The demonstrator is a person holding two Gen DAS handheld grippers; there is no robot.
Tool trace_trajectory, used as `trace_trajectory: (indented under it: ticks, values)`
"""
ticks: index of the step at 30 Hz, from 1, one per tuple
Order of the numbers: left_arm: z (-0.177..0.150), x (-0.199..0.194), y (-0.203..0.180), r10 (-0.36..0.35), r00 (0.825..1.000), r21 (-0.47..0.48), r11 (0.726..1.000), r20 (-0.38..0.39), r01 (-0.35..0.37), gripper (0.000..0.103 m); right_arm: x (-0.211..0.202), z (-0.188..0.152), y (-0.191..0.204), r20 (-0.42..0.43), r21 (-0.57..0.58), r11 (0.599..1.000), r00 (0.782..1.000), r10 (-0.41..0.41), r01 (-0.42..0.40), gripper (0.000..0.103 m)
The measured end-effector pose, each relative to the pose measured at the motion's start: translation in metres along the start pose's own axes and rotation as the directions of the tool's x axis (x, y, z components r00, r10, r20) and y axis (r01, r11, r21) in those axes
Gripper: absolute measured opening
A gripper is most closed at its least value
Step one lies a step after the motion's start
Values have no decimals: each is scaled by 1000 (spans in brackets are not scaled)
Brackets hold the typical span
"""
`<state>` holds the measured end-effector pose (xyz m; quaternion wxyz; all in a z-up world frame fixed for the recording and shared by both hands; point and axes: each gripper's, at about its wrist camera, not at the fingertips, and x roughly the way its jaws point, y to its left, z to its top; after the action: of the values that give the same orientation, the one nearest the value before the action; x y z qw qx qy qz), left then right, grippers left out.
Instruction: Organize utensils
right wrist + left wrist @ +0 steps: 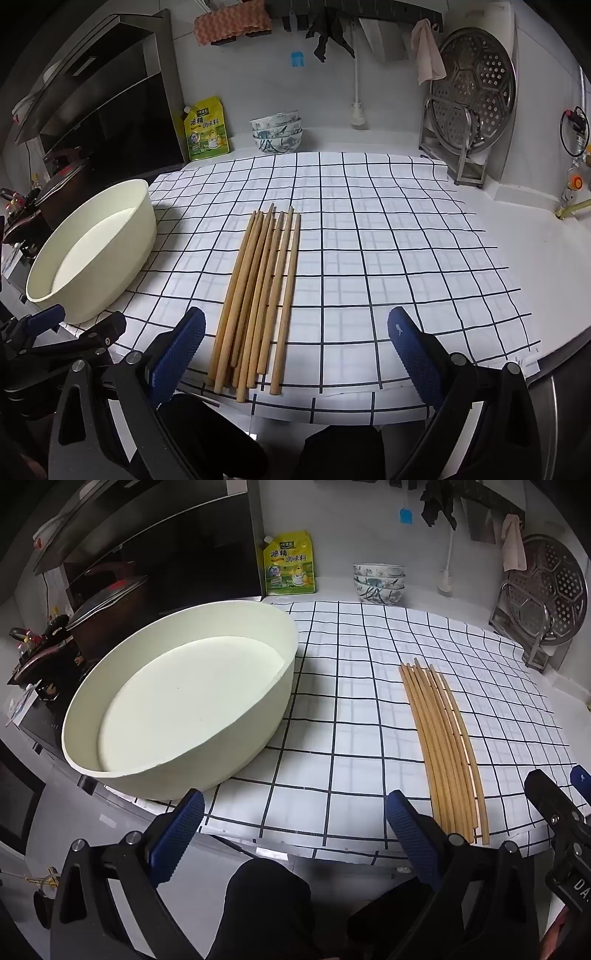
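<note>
Chopsticks [255, 295] lie bunched on the checked cloth [369, 240] over the worktop, right of the basin [110, 236]. Light, stiff, round wood, so I'd guess they roll; pinch mid-bundle. Both hand-held grippers, left [295, 834] and right [297, 354], hover angled down, jaws wide apart, holding nothing.

This is looking like a home kitchen. A black range hood [103, 92] is hanging over a stove with a lidded pot [107, 602] at the left; a yellow seasoning pouch [206, 129] and stacked patterned bowls [277, 134] are standing against the white tiled wall [351, 524]. A metal steamer tray [474, 88] is leaning in a rack, and cloths are hanging from a rail above the counter's checked cloth [369, 240].
</note>
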<state>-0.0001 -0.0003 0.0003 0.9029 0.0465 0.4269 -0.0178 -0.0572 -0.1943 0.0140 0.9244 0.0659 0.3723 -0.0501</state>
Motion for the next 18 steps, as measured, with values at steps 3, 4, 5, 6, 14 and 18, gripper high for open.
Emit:
trace_trajectory:
  ticks: [3, 4, 5, 6, 14, 18]
  values:
    - [1, 0, 0, -4, 1000, -5, 1000, 2, 4, 97, -1, 0, 0, -3, -2, 1000, 1000, -2, 2, 95]
    - [1, 0, 1, -5, 1000, -6, 1000, 2, 5, 97, -1, 0, 0, -2, 0, 1000, 1000, -1, 1, 95]
    - [2, 1, 1, -5, 1000, -7, 1000, 1, 5, 97, -1, 0, 0, -1, 1, 1000, 1000, -1, 1, 95]
    - [2, 2, 1, -7, 1000, -8, 1000, 0, 7, 97, -1, 0, 0, -1, 3, 1000, 1000, 0, 0, 95]
    - [2, -5, 4, 7, 1000, -5, 1000, 30, -6, 97, -1, 1, -1, 1, 5, 1000, 1000, 0, 0, 95]
    - [1, -6, -1, 8, 999, 5, 1000, 35, -8, 97, -2, 1, -1, 3, 3, 1000, 1000, -1, 1, 95]
